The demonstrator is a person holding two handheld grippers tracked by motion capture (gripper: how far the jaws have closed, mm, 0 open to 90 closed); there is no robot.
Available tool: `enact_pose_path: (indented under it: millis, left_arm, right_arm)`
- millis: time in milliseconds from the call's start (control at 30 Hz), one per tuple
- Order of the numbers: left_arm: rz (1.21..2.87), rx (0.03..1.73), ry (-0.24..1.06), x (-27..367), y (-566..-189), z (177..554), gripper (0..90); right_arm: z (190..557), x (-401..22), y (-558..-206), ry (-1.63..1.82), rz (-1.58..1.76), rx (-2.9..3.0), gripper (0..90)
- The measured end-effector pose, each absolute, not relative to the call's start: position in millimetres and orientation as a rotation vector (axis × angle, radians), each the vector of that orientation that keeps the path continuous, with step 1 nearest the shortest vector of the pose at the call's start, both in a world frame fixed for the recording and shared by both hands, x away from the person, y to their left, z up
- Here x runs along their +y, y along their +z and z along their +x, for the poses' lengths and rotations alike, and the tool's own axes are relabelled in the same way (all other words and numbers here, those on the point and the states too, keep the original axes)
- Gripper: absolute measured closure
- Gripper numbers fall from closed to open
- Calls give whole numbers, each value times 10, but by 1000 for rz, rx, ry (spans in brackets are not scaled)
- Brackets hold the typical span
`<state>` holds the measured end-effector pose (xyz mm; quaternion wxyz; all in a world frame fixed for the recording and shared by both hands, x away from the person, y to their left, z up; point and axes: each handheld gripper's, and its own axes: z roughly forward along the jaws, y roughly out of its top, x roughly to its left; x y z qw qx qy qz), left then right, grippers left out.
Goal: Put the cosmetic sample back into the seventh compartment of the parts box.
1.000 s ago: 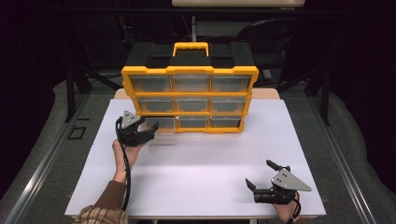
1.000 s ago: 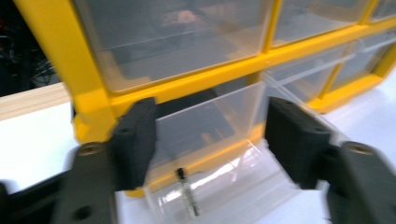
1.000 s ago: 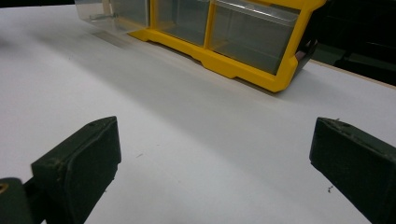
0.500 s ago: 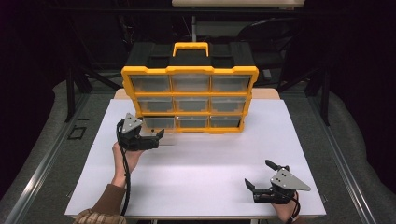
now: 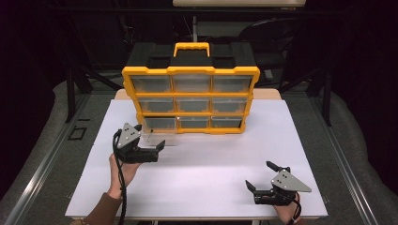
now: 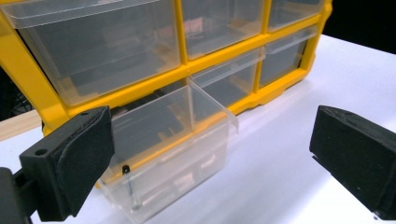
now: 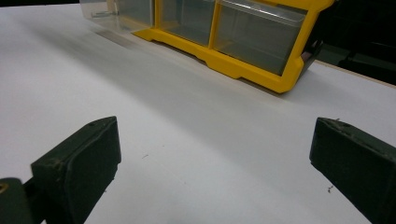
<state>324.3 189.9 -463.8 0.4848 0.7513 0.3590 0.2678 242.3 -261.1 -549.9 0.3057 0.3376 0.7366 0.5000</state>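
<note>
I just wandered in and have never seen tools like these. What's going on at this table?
A person holds a two-jaw gripper in each hand at a white table with a yellow drawer cabinet. The bottom-left clear drawer is pulled partly out, with what look like small screws inside. The left gripper sits open just in front of that drawer, holding nothing. The right gripper rests open near the table's front edge.

Both the left gripper [image 5: 149, 142] and the right gripper [image 5: 264, 176] are black two-jaw tools topped by a grey three-cornered plate [image 5: 127, 136], with blocky matte pads bearing a small hole, a black cable [image 5: 123, 187], and a brown sleeve [image 5: 101, 213].
</note>
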Motion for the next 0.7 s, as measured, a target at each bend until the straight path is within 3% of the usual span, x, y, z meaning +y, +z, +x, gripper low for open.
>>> enact_pose_path:
  millis: [700]
  left_arm:
    - [1835, 849, 670, 2051, -4795, 2783, 1]
  right_arm:
    - [2421, -2602, -5502, 1316, 891, 1955, 14]
